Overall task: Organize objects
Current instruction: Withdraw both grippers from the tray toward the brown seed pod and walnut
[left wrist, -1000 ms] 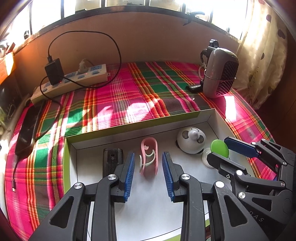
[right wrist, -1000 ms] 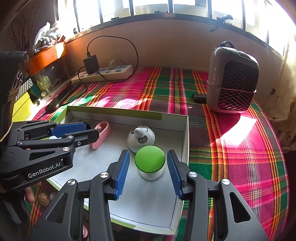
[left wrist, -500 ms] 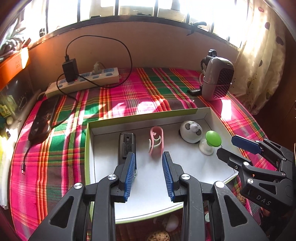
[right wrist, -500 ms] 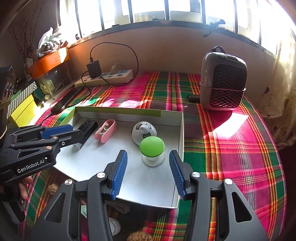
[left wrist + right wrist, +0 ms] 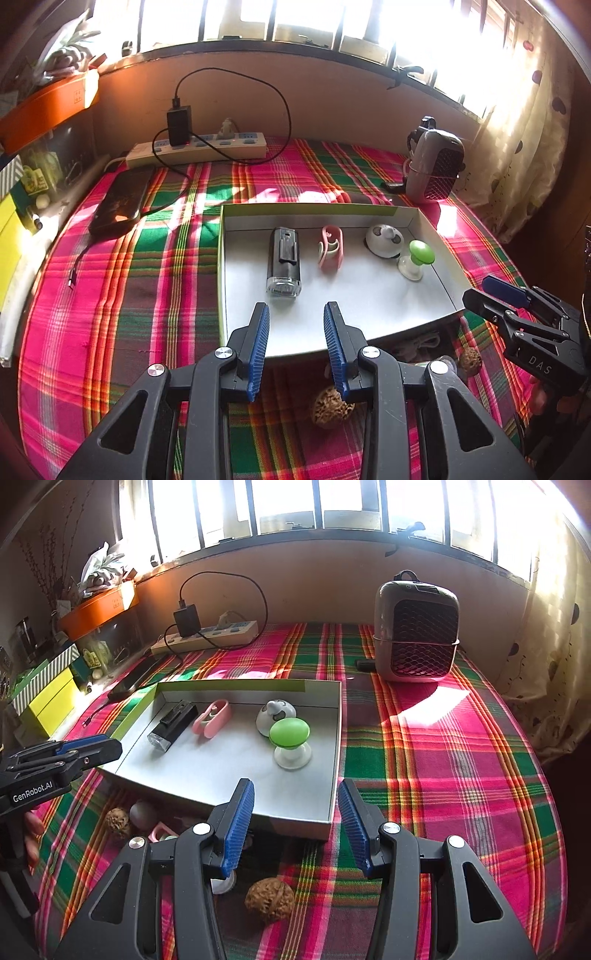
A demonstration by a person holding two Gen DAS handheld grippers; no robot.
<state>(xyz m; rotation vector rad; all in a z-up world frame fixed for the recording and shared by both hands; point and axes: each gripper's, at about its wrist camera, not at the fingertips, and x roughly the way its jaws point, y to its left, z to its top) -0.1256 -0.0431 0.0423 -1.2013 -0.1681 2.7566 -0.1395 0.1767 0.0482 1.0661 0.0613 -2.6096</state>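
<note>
I hold my left hand-held gripper (image 5: pixel 295 332) over the near edge of the shallow box lid (image 5: pixel 369 326), jaws apart with nothing between them. My right hand-held gripper (image 5: pixel 295 812) hangs over the lid's near right corner, jaws parted and also empty. The lid rests on the plaid cloth (image 5: pixel 443 775) covering the desk. Inside it, in a row from left to right, lie a black flashlight (image 5: pixel 282 260), a pink clip (image 5: pixel 330 249), a white round gadget (image 5: pixel 384 240) and a green-topped knob (image 5: pixel 415 258) standing upright. On the cloth just near the lid sit two walnuts (image 5: pixel 269 899) among small bits I cannot make out. A grey fan heater (image 5: pixel 415 627) stands far right; a power strip (image 5: pixel 195 147) lies far left.
</note>
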